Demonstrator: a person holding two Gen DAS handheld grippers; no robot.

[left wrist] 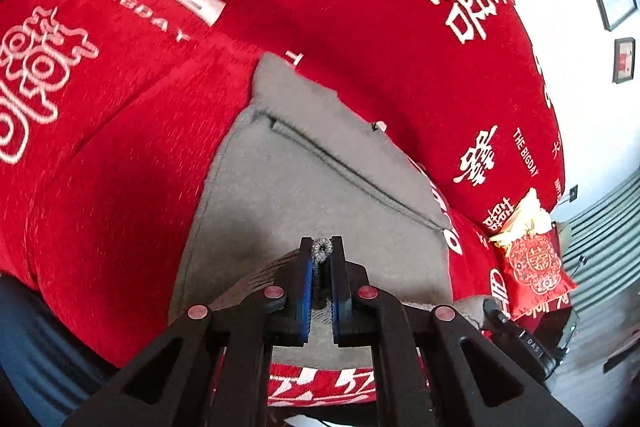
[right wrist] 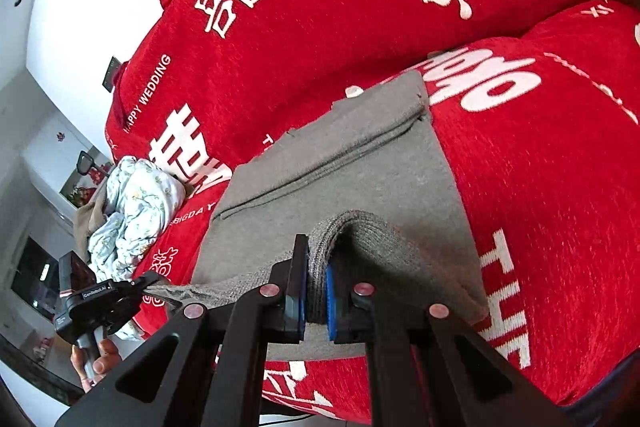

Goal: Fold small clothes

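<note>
I am clenching my left gripper [left wrist: 322, 254] on the near edge of the grey garment [left wrist: 304, 187], its jaws nearly together with a small bunch of knit pinched at the tips, low in the centre of the frame. I am gripping the same hem with my right gripper [right wrist: 317, 269], where a thick rolled fold of ribbed grey fabric is standing up between the blue pads [right wrist: 330, 303]. The garment is lying spread on the red sofa cover [left wrist: 120, 147], filling the middle of both views, with a dark seam line running diagonally across it. A crumpled floral cloth [right wrist: 136, 203] is sitting at centre left of the right view.
</note>
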